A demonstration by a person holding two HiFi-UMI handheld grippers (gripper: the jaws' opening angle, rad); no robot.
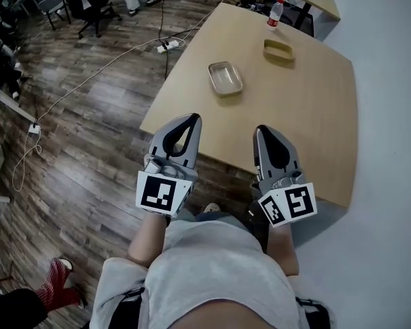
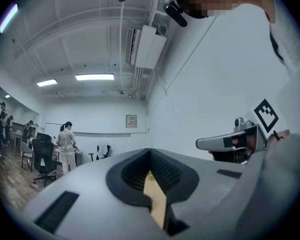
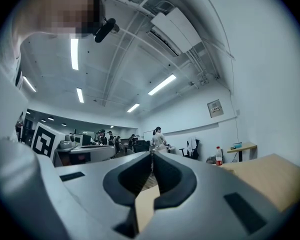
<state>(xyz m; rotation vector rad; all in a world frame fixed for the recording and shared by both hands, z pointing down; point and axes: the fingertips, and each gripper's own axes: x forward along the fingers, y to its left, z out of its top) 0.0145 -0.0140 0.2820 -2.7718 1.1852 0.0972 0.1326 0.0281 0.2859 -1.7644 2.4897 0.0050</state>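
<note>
The person's grey shirt [image 1: 212, 273] fills the bottom of the head view. Above it, the left gripper [image 1: 190, 119] and right gripper [image 1: 263, 130] hang over the table's [image 1: 308, 136] near edge. A metal tray [image 1: 225, 78] lies mid-table, well apart from both. An oval dish [image 1: 279, 51] and a bottle [image 1: 275, 14] sit toward the table's far edge.

In the left gripper view the jaws meet at the tips, with nothing held and only table showing between them.

In the right gripper view the jaws are likewise together and empty, with the bottle at the table's far end.
</note>
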